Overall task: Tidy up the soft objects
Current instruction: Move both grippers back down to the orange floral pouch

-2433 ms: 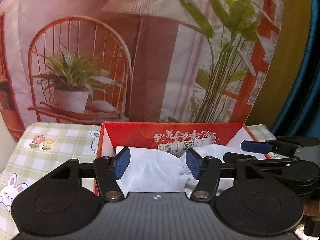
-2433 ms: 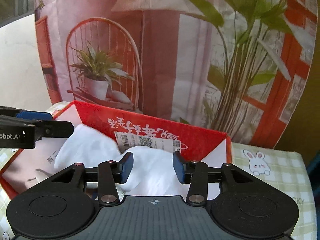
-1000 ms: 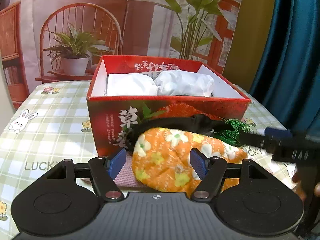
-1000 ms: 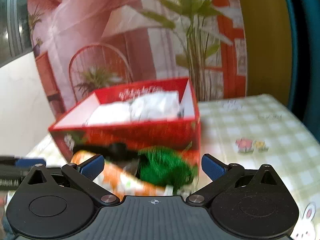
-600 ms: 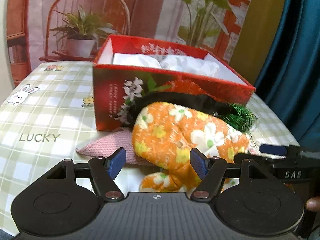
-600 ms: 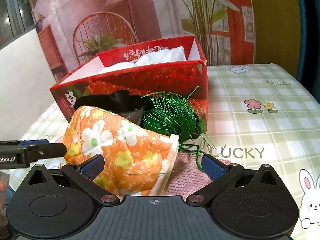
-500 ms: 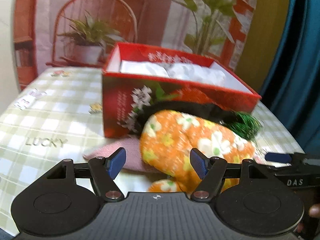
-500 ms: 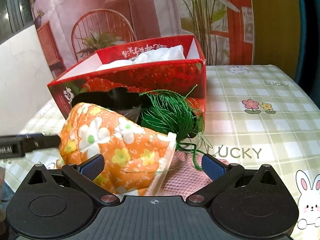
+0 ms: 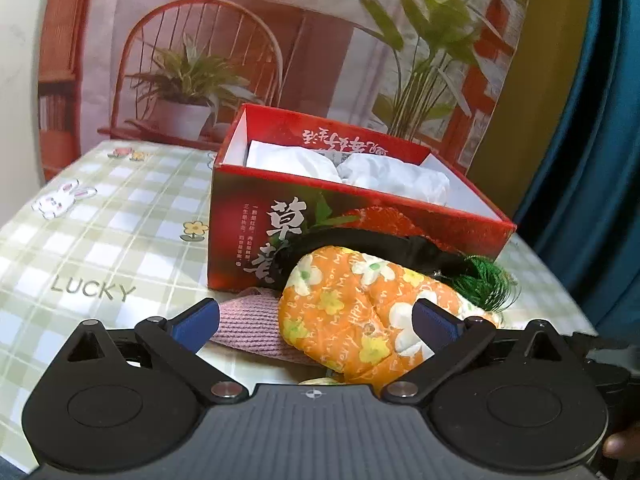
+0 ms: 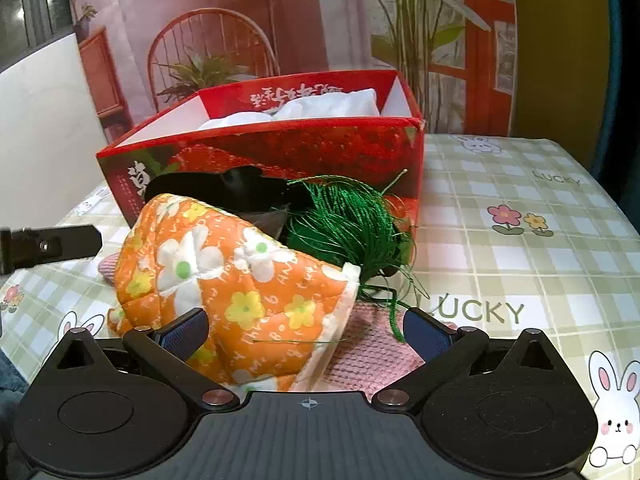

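An orange flowered padded cloth [image 9: 352, 312] [image 10: 224, 272] lies on a pink knitted piece [image 9: 244, 324] [image 10: 372, 352] in front of the red box [image 9: 360, 232] [image 10: 280, 148]. Behind it sit a black soft item [image 9: 360, 244] [image 10: 224, 188] and a tangle of green thread [image 9: 484, 280] [image 10: 344, 224]. White cloths [image 9: 348, 172] [image 10: 328, 108] fill the box. My left gripper [image 9: 316, 322] has its jaws opening, with the orange cloth between them, untouched. My right gripper [image 10: 305, 334] stands open wide around the same cloth's near end.
A green checked tablecloth [image 9: 100, 240] [image 10: 520, 260] covers the table. A printed backdrop [image 9: 240, 40] hangs behind the box, and a blue curtain [image 9: 592, 160] hangs at the right. One finger of the left gripper [image 10: 48, 244] reaches in from the left edge of the right wrist view.
Both grippers left the box and came down to the pile in front of it. In the last half second the left jaws spread wider; the right gripper stayed wide.
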Motion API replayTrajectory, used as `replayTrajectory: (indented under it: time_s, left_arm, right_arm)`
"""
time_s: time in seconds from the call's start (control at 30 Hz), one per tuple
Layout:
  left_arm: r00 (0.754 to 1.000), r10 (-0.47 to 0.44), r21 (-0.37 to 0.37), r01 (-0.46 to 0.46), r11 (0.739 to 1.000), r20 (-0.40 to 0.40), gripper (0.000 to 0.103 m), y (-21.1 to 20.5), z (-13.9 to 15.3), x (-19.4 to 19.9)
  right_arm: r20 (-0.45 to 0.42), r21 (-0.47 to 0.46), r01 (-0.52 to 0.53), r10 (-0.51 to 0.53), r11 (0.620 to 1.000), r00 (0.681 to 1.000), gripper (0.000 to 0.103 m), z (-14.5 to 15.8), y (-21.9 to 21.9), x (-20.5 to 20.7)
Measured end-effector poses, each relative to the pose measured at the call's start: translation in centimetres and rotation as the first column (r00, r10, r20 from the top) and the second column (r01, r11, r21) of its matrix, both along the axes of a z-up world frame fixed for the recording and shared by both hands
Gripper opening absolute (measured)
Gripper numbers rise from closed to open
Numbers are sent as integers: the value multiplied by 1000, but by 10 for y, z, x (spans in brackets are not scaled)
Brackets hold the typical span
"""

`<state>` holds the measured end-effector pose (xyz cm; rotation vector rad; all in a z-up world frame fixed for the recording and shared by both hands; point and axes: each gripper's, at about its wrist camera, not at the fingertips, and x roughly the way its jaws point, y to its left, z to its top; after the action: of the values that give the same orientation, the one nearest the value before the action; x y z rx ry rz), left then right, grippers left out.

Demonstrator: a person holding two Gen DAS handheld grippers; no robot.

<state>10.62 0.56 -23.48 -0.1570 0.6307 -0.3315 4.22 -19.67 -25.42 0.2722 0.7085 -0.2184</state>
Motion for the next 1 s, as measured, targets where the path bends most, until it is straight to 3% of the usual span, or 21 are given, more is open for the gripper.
replayTrajectory:
  time_s: [0.1,0.3,0.67,1.0]
  left_arm:
    - [999,19,-20,-19,1000,-26,103,4,-5,3]
    - [1000,30,-16,-30,999,-1,103,7,-8,4]
    - [1000,15,56,-16,998,3,103,2,-11,3]
    - [999,28,51,-30,998,37,103,6,-14,1]
  right_arm:
    - [4,-4,11,-11,1000,1000,103,1,0,0]
    - [15,5,2,-2,1000,1000,103,1,-1,-3]
    - [22,14,10,-10,1000,1000,103,-1,-1,-5]
    - [-16,-5,-1,1,1000,1000,103,-3,6,-4]
